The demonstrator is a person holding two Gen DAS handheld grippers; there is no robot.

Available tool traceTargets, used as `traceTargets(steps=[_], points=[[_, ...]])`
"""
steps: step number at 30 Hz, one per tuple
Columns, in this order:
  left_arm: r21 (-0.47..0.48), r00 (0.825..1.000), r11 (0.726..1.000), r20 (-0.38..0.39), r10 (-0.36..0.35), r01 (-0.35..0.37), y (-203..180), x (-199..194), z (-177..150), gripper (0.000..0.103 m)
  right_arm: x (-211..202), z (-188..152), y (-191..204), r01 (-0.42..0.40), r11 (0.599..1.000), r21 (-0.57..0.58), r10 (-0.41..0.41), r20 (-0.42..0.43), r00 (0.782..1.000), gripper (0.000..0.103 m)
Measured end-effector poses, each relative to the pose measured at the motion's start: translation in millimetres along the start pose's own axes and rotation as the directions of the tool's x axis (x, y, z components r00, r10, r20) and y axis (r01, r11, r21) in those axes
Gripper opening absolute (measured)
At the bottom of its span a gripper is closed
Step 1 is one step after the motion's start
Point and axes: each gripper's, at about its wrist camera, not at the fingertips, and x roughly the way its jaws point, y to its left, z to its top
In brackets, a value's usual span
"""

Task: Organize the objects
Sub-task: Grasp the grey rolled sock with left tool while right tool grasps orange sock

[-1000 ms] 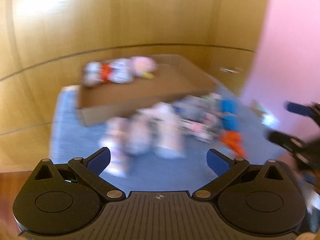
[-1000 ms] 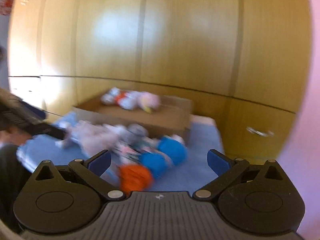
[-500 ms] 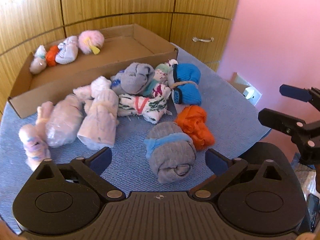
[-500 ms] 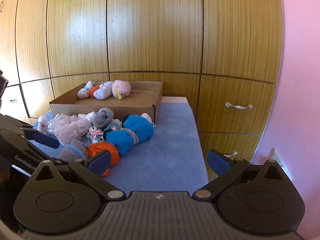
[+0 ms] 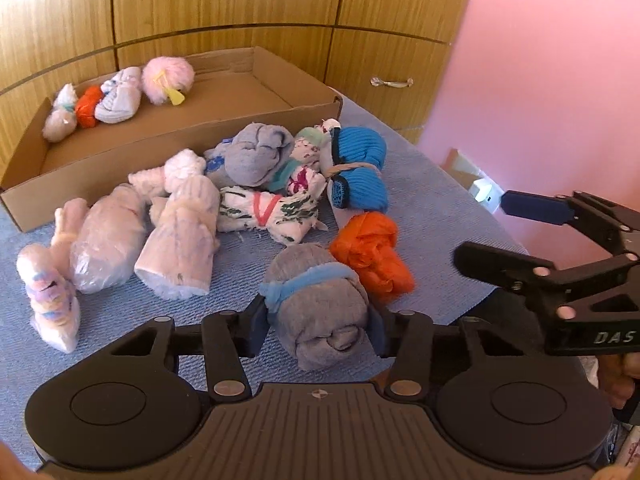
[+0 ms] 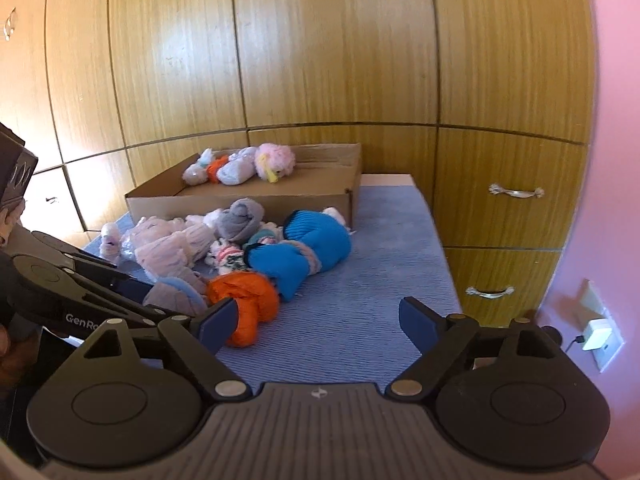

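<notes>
Four sock bundles sit in a row along the far wall of the cardboard box [image 5: 224,128], pink fluffy one [image 5: 168,80] at the right end. Left gripper [image 5: 316,328] has its fingers clamped on the grey sock roll with blue band [image 5: 320,300], at the near edge of the blue mat [image 5: 432,184]. Orange bundle [image 5: 370,258] touches that roll on the right; blue ribbed bundle [image 5: 360,172] behind it, floral sock [image 5: 268,212] and grey ball [image 5: 258,152] mid-pile, pale pink rolls [image 5: 180,236] to the left. Right gripper [image 6: 316,324] has fingers spread wide, holding nothing, over the mat's near right area, left fingertip beside the orange bundle [image 6: 244,304].
</notes>
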Motion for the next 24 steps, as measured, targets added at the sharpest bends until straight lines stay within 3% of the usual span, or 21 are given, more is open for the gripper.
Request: traceTargets(steps=[16,19,22,24], points=[[-0.043,0.997,0.997,0.040,0.070,-0.068,28.1,-57.7,-17.6,0.055,40.3,2.1,36.5,-0.054,0.998,-0.012,0.053,-0.098,0.994,0.071],[-0.059,0.997,0.996,0.038,0.074,-0.071,33.7,-58.6,-18.8,0.055,46.9,-0.1,38.7,-0.050,0.999,-0.003,0.050,-0.113,0.992,0.063],[-0.068,0.997,0.995,0.035,0.075,-0.073,38.7,-58.9,-18.2,0.055,48.2,-2.1,41.8,-0.012,0.999,-0.031,0.008,-0.113,0.994,0.045],[-0.074,0.996,0.995,0.035,0.076,-0.073,40.9,-60.2,-16.6,0.055,44.1,-2.2,38.5,-0.019,1.000,-0.017,0.017,-0.108,0.994,0.039]])
